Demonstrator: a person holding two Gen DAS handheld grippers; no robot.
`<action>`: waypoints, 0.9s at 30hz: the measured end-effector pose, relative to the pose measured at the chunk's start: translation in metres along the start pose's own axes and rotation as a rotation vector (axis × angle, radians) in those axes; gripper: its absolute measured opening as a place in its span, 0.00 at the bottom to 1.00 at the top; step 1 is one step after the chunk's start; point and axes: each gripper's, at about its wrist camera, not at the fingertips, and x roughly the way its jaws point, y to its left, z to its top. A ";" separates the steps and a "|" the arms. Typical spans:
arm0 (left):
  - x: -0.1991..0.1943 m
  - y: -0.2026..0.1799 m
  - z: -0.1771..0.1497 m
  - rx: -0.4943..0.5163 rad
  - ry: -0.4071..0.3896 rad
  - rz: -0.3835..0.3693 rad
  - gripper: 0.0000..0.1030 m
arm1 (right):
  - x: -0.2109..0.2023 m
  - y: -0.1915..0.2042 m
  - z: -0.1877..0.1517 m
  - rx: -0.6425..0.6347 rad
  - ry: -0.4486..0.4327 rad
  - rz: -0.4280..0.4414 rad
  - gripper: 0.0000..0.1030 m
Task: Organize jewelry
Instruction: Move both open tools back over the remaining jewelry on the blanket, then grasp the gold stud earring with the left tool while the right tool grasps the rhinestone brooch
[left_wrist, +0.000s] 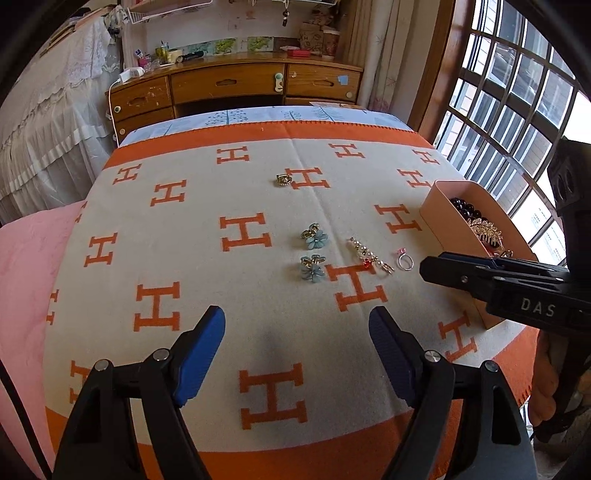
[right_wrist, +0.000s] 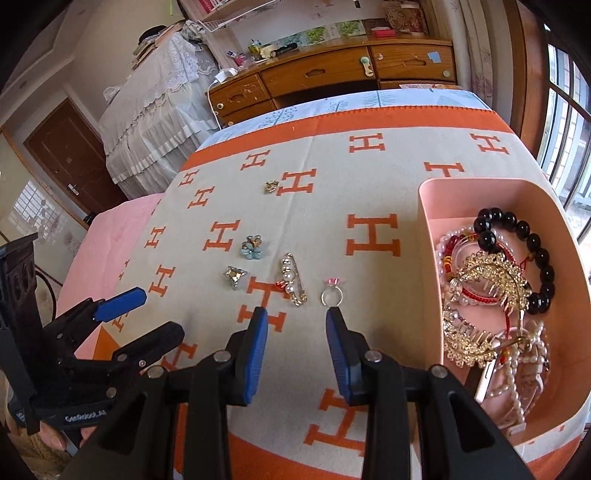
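Between the blue pads of the right gripper (right_wrist: 297, 325), low in the right wrist view, nothing is sitting; its jaws are standing narrowly apart over the blanket (right_wrist: 369, 177). Just above its right fingertip a silver ring (right_wrist: 331, 295) is lying flat, its pink stone pointing up the frame. Left of it, a pearl pin (right_wrist: 293, 279) is running its long axis from upper left to lower right. Further left, two flower clips (right_wrist: 252, 246) (right_wrist: 234, 276) are resting apart, and a small gold piece (right_wrist: 272, 185) is lying higher up. At right, a pink box (right_wrist: 428, 229) is holding a black bead bracelet (right_wrist: 532, 254), gold combs (right_wrist: 491, 280) and pearl strands (right_wrist: 528, 373). At lower left, the left gripper (left_wrist: 297, 325) is hanging wide and empty.
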 end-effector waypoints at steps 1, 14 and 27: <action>0.001 -0.001 0.000 0.003 -0.002 -0.001 0.76 | 0.002 0.000 0.001 0.003 -0.004 -0.011 0.32; 0.008 0.017 0.011 -0.040 0.008 -0.015 0.63 | 0.024 0.028 0.017 -0.152 0.013 0.011 0.15; 0.014 0.041 0.014 -0.097 0.023 -0.029 0.63 | 0.068 0.031 0.045 -0.172 0.203 -0.052 0.11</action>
